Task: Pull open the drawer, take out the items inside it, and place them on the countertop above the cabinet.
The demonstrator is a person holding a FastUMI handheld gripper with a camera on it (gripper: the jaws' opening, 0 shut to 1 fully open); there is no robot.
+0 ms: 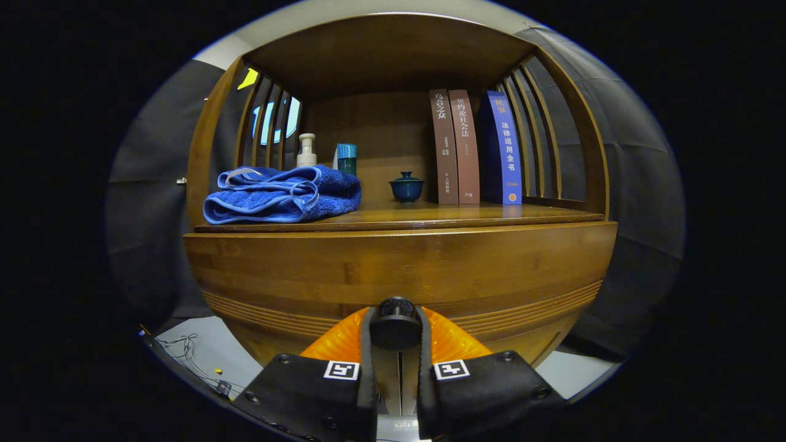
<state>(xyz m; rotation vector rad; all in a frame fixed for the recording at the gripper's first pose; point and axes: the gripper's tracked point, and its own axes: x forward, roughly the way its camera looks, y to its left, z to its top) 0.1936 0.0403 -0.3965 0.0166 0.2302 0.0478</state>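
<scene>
Wooden cabinet surface point(430, 216) carries a folded blue towel point(282, 194), small dark-blue lidded cup point(406, 187) and three upright books point(473, 147). Below it, the hand-held gripper point(396, 328) is clamped on the closed wooden drawer's point(399, 270) round black knob point(395, 324).

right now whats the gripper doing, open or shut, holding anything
Gripper: closed on the black drawer knob, one finger on each side of it, at the front of the wooden cabinet. Nothing else held.
</scene>
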